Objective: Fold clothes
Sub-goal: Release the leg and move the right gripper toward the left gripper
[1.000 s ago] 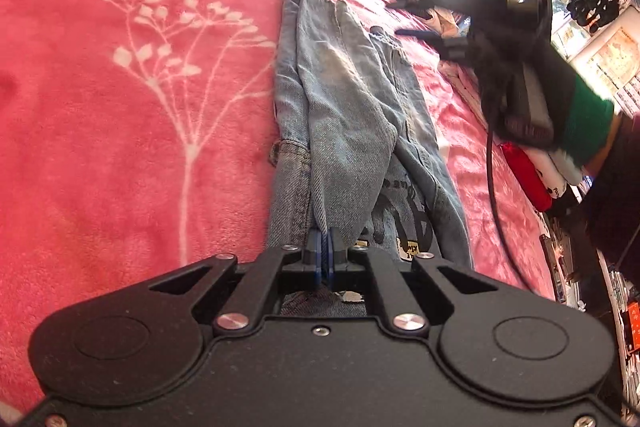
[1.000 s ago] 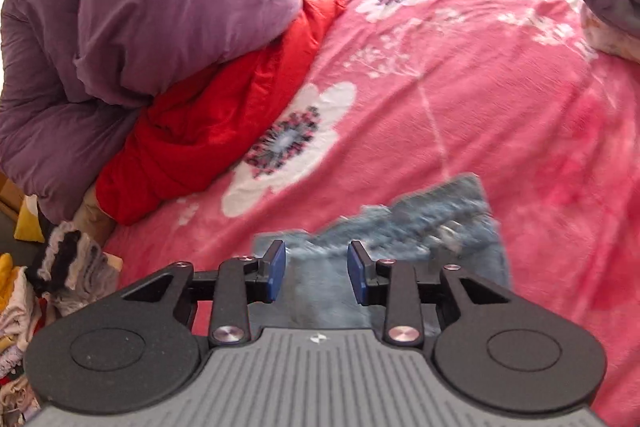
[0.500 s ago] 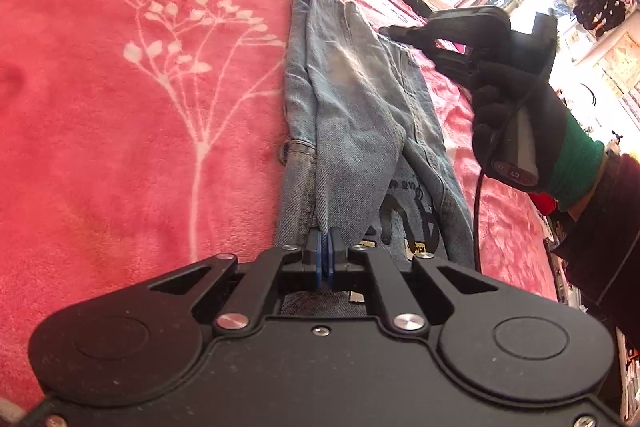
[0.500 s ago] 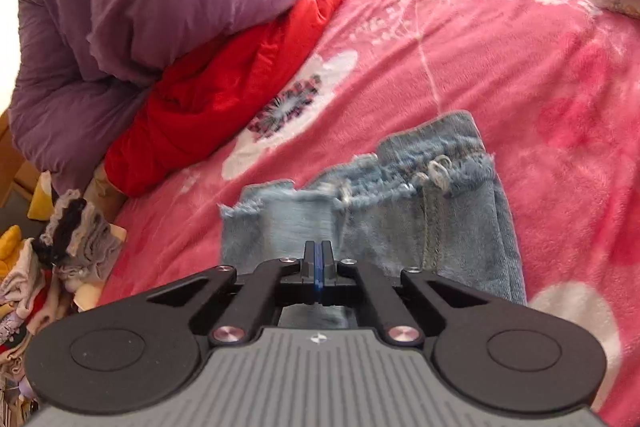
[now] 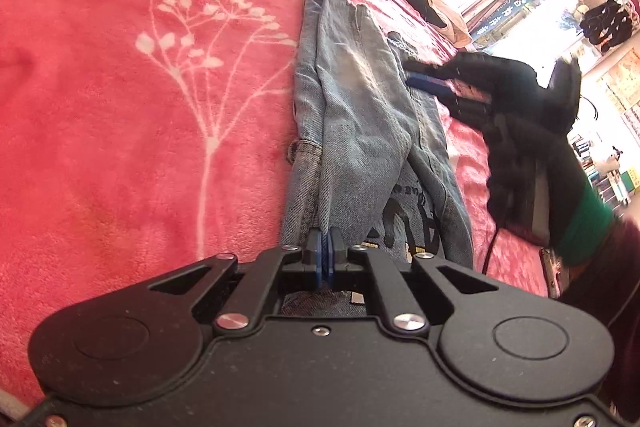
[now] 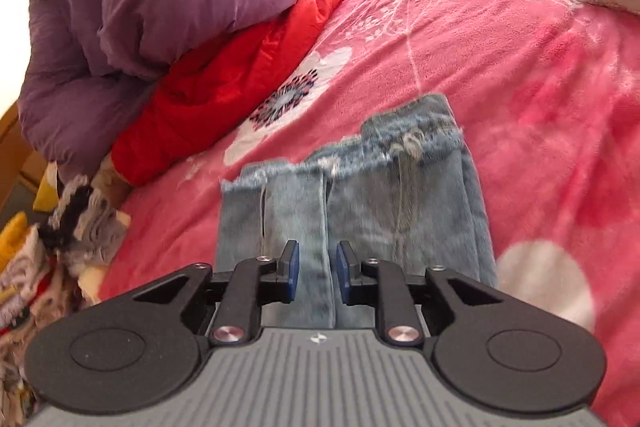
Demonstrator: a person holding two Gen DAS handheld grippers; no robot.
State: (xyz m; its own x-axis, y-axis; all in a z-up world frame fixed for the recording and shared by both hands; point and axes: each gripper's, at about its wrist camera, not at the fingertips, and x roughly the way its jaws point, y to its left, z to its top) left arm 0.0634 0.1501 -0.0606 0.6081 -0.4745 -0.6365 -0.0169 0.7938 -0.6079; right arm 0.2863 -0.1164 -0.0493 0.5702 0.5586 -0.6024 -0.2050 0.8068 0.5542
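Left gripper [image 5: 325, 253] pinches the jeans [image 5: 356, 131] at the waist; right gripper [image 6: 313, 277], jaws just parting, straddles a fold ungripped, which may slip flat

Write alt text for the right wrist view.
The right gripper, open, hovers over the frayed hem end of light blue jeans on a pink floral blanket. Purple and red quilted coats are piled behind.

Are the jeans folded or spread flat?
Folded lengthwise: the jeans lie as a narrow strip on the pink blanket, both frayed hems side by side.
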